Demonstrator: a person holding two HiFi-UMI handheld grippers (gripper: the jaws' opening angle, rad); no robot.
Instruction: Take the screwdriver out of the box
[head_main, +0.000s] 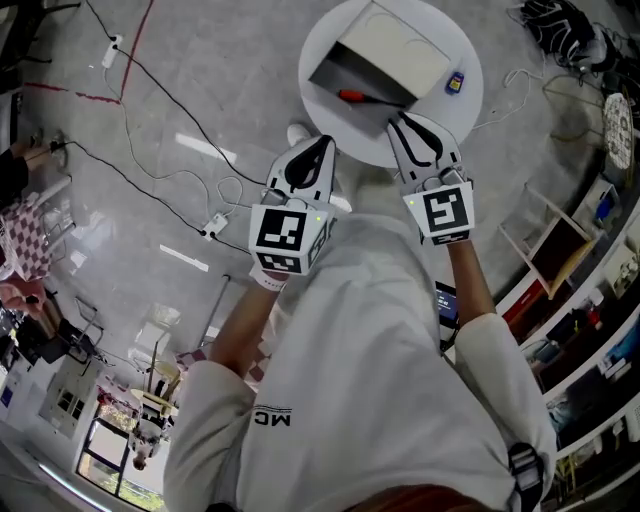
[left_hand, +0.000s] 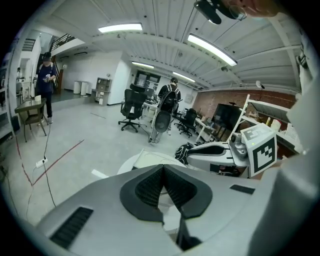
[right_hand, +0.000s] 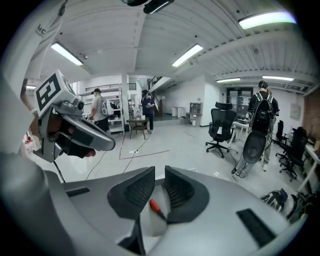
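At the round table's (head_main: 462, 55) near edge, the left gripper (head_main: 322, 147) hovers pinched together and empty, the right gripper (head_main: 402, 122) slightly parted above the open box (head_main: 395, 45). The red-handled screwdriver (head_main: 352, 96) lies inside, ungrasped: everything's left.

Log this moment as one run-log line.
stage: pre-grasp | screwdriver: lying in box on round table | left gripper: shut, empty | right gripper: jaws slightly apart, empty, near box

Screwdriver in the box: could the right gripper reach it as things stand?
Probably yes. The box is open, the screwdriver lies uncovered inside, and the right gripper, jaws slightly apart, points at it with nothing between.
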